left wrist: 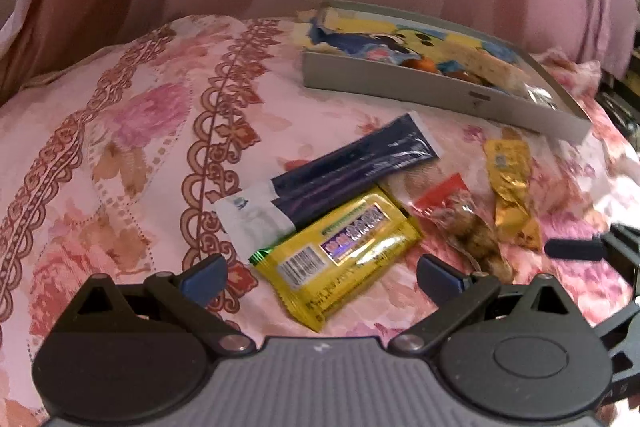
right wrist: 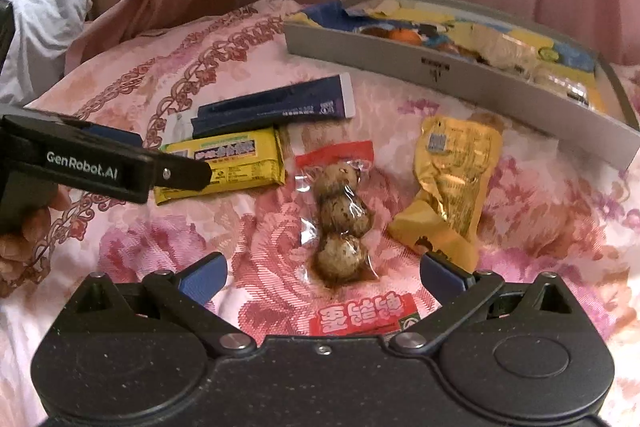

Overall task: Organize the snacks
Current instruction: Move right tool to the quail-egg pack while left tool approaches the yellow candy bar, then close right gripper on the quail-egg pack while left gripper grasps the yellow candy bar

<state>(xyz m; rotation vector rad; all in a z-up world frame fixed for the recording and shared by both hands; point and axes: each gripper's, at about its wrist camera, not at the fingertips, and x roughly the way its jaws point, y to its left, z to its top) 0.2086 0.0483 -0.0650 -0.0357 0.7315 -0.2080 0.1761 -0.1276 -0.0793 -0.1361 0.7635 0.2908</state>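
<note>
Both my claws are wide open, gripping nothing; my left claw (left wrist: 322, 277) hovers over the shiny yellow foil snack bar (left wrist: 340, 253). My right claw (right wrist: 323, 273) sits over the clear red-topped packet of brown eggs (right wrist: 340, 219) on the pink floral bedspread (right wrist: 160, 247); grey cardboard tray of snacks (right wrist: 460, 75) behind.

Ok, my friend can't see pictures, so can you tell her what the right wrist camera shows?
The open right gripper hovers over a clear packet of three brown eggs on a pink flowery bedspread. A gold packet lies to its right, a yellow packet and dark blue packet to its left, and a grey box of snacks behind.
</note>
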